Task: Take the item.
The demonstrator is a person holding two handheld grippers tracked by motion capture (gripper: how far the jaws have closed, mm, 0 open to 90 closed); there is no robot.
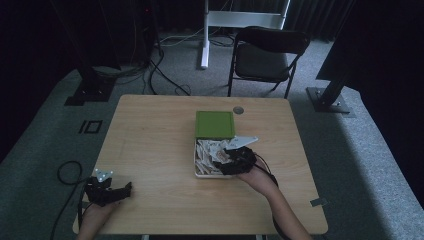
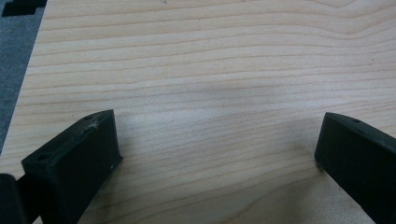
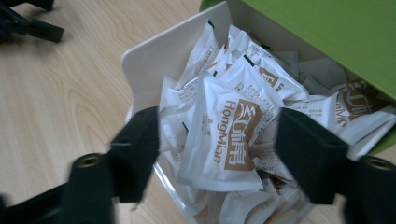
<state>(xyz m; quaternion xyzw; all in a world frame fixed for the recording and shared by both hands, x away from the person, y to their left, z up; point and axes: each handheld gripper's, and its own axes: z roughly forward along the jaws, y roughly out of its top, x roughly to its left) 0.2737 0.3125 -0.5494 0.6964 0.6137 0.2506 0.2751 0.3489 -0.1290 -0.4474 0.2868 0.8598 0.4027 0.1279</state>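
Your right gripper reaches into the white box mid-bench, its fingers spread around one white-and-brown packet on top of the heap, not yet pinching it. The green lid lies behind, clear of the way. Your left gripper rests released at the bench's near-left corner.

Left gripper sits low over the pale wooden tabletop, its two black jaws spread wide at the lower left and lower right of the frame with bare wood between them, grey floor along the left edge.
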